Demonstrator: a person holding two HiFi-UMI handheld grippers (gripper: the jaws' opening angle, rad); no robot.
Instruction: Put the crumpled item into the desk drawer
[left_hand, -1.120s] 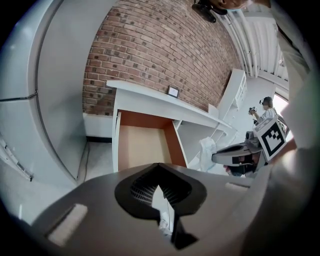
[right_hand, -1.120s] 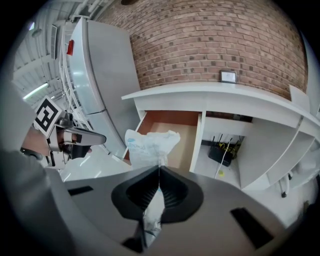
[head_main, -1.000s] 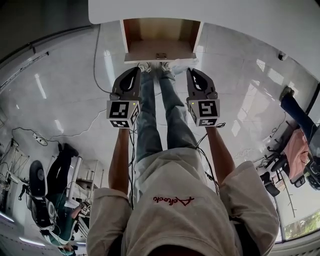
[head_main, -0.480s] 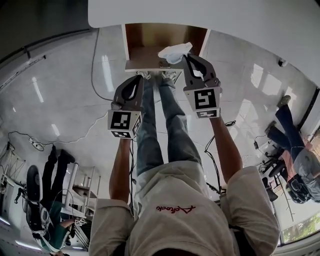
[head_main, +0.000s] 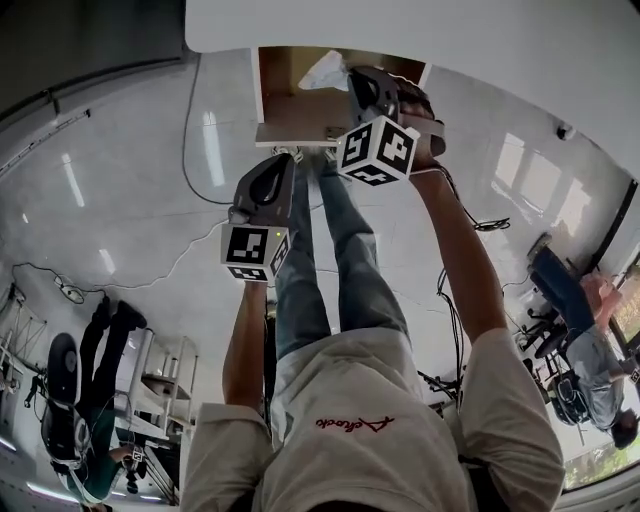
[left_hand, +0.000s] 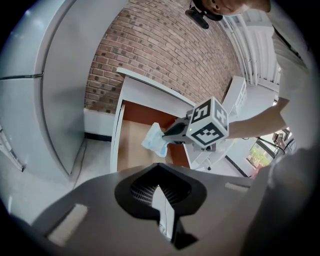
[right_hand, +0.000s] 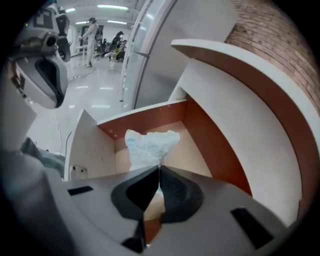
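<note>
A crumpled white wrapper (right_hand: 148, 145) with faint blue print hangs pinched in my right gripper (right_hand: 159, 167), which is shut on it. It hovers over the open desk drawer (right_hand: 205, 131), a wooden box with brown inner walls and a white front. From the head view, the right gripper (head_main: 350, 80) reaches over the drawer (head_main: 290, 112) with the wrapper (head_main: 327, 72) above its floor. My left gripper (head_main: 278, 170) stays lower, short of the drawer front; its jaws meet with nothing between them (left_hand: 159, 192). The left gripper view also catches the wrapper (left_hand: 155, 139) held over the drawer (left_hand: 131, 142).
A white desk top (head_main: 450, 30) overhangs the drawer. The person's legs (head_main: 320, 250) and shoes stand just below the drawer front. A brick wall (left_hand: 165, 55) rises behind the desk. Cables (head_main: 190, 150) trail on the glossy floor at left; other people stand far off.
My right gripper has risen from beside the left one and reached forward over the open drawer, carrying the crumpled wrapper with it. The left gripper has barely moved.
</note>
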